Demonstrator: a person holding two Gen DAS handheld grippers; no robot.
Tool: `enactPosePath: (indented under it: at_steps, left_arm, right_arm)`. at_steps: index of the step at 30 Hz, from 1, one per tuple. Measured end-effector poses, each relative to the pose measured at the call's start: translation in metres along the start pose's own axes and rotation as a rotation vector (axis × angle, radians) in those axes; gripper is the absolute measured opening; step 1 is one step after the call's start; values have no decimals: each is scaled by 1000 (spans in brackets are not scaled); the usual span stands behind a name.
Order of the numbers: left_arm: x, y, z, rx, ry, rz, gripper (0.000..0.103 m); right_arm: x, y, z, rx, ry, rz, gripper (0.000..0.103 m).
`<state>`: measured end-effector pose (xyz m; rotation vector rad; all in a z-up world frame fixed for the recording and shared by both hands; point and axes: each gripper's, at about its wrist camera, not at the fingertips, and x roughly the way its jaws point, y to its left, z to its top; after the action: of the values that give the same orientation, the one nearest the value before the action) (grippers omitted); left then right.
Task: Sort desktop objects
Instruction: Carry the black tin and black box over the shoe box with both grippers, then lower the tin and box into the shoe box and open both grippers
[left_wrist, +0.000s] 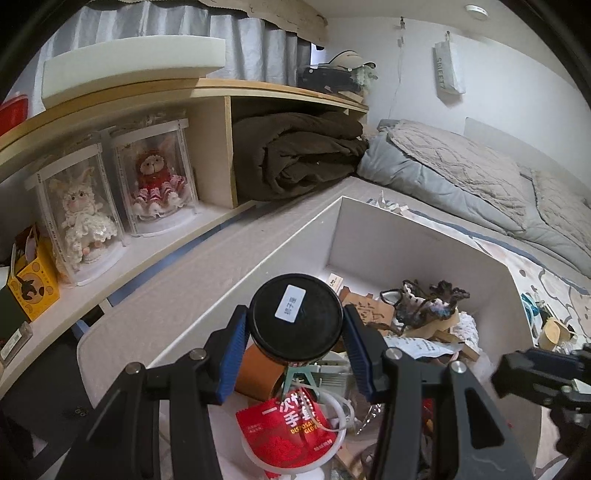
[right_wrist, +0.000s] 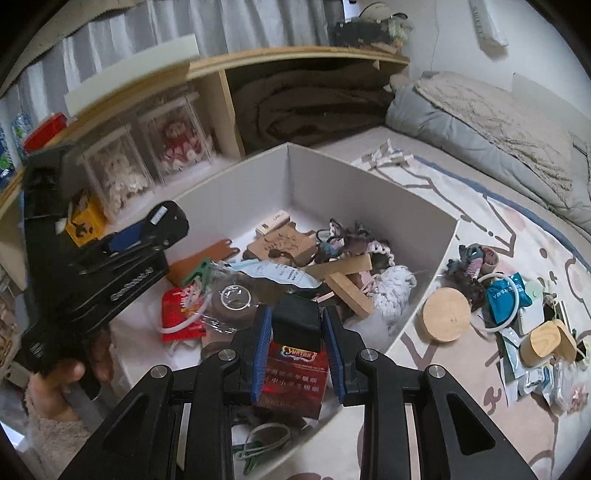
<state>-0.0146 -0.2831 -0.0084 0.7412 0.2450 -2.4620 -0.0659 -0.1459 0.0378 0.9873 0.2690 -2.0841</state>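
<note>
My left gripper (left_wrist: 295, 328) is shut on a black round jar (left_wrist: 295, 320) with a white label on its lid and holds it above the white storage box (left_wrist: 369, 229). In the right wrist view the left gripper (right_wrist: 147, 230) shows at the left with the jar (right_wrist: 168, 218). My right gripper (right_wrist: 297, 328) is shut on a small black box (right_wrist: 297, 320) above the box's near side (right_wrist: 417, 310), over a red cigarette pack (right_wrist: 295, 380). The box holds a red glove packet (left_wrist: 291, 428), wooden pieces (right_wrist: 351, 291), papers and crochet items.
On the patterned bed sheet right of the box lie a round wooden lid (right_wrist: 447, 314), a wooden jar (right_wrist: 550, 341), a blue packet (right_wrist: 504, 291) and wrappers. A shelf (left_wrist: 147, 240) with boxed dolls stands left. Folded bedding (left_wrist: 461, 173) lies behind.
</note>
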Motion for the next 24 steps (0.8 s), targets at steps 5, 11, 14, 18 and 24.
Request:
enactPosePath:
  at_steps: [5,11,14,18,24]
  left_arm:
    - [1,-1,0,6,4,6,50]
    - [4,-3,-1,18,10,8,50]
    - [4,-1,-1,14,13,8,50]
    - [5,0,-2,12,18,7,50]
    - [5,0,-2,12,20,9,50]
  right_arm:
    - [16,-3,3,-9,38,-62,29]
    - [24,-11,3,-10,62,-153,29]
    - [25,-14,3,6,66,-161,29]
    - [24,-13,2,5,64,-154,29]
    - [18,-7,2,2,48,-136,29]
